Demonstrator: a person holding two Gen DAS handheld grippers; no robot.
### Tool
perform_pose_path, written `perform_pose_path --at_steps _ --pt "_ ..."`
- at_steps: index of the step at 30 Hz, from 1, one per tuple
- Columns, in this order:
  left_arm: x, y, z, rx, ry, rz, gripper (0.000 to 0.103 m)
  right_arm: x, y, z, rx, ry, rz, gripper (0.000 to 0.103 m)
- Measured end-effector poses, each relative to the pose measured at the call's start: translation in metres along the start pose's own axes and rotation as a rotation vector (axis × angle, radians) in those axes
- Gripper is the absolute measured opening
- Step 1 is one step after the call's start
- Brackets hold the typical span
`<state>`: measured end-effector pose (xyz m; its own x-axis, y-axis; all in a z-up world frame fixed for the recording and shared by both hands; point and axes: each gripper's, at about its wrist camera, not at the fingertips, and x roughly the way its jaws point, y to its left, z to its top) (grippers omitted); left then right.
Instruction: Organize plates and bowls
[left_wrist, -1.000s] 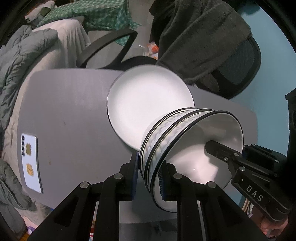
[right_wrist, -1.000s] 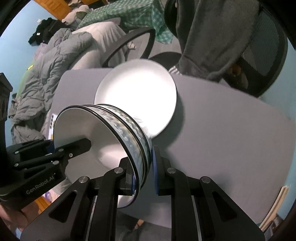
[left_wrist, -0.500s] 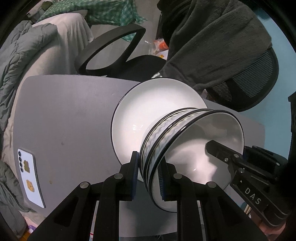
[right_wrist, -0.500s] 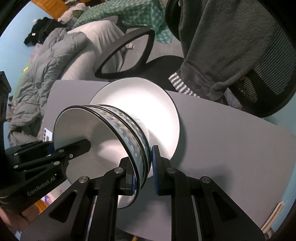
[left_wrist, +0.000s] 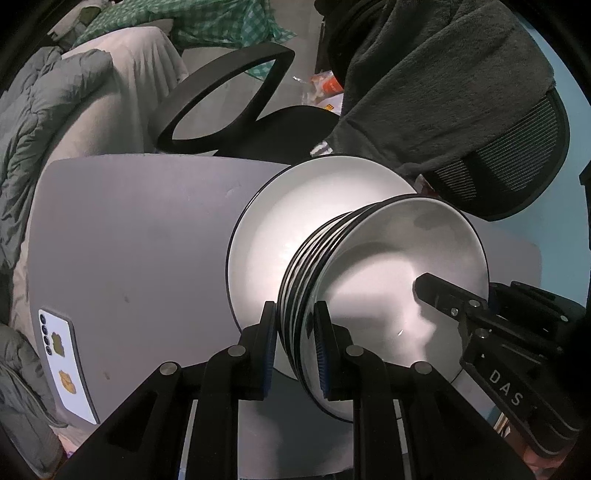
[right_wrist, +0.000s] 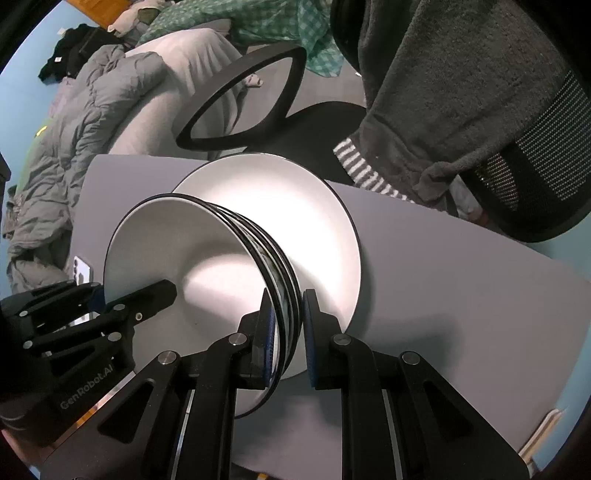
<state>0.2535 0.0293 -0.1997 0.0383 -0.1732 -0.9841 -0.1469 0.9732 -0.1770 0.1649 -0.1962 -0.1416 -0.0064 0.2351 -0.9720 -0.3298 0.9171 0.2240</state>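
Observation:
A stack of nested white bowls with black rims (left_wrist: 399, 266) (right_wrist: 192, 258) hangs between both grippers. My left gripper (left_wrist: 295, 317) is shut on the stack's left rim. My right gripper (right_wrist: 286, 306) is shut on its right rim; one finger of each reaches inside the top bowl. The stack is low over a large white plate with a black rim (left_wrist: 295, 221) (right_wrist: 295, 199) lying on the grey table (left_wrist: 140, 236) (right_wrist: 443, 280). I cannot tell whether the stack touches the plate.
A white phone (left_wrist: 66, 358) lies at the table's left edge. A black office chair (left_wrist: 229, 85) (right_wrist: 258, 96) and a mesh chair draped with a dark fleece (left_wrist: 443, 81) (right_wrist: 461, 74) stand beyond the far edge. Grey bedding (right_wrist: 92, 122) lies to the left.
Both grippers have carried the bowl stack forward and down toward the plate. The plate now sits closer and directly behind the stack. Grips are unchanged.

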Motion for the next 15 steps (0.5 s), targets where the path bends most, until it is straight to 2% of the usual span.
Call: perform_pose_path --at_steps 7,11,14,15 --pt "-0.001 -0.004 -0.004 0.037 -0.023 0.022 0.019 0.001 0.002 0.002 -0.011 0.006 -0.013 0.016" --pt "-0.018 -0.006 -0.008 0.052 -0.096 0.072 0.020 0.000 0.001 0.002 -0.010 -0.002 -0.015 0.018" --pt "-0.035 -0.006 -0.011 0.048 -0.149 0.108 0.027 -0.010 0.001 0.000 -0.005 -0.041 -0.051 0.029" --pt "-0.041 -0.006 -0.012 0.043 -0.169 0.111 0.030 -0.017 0.001 0.000 -0.002 -0.061 -0.059 0.036"
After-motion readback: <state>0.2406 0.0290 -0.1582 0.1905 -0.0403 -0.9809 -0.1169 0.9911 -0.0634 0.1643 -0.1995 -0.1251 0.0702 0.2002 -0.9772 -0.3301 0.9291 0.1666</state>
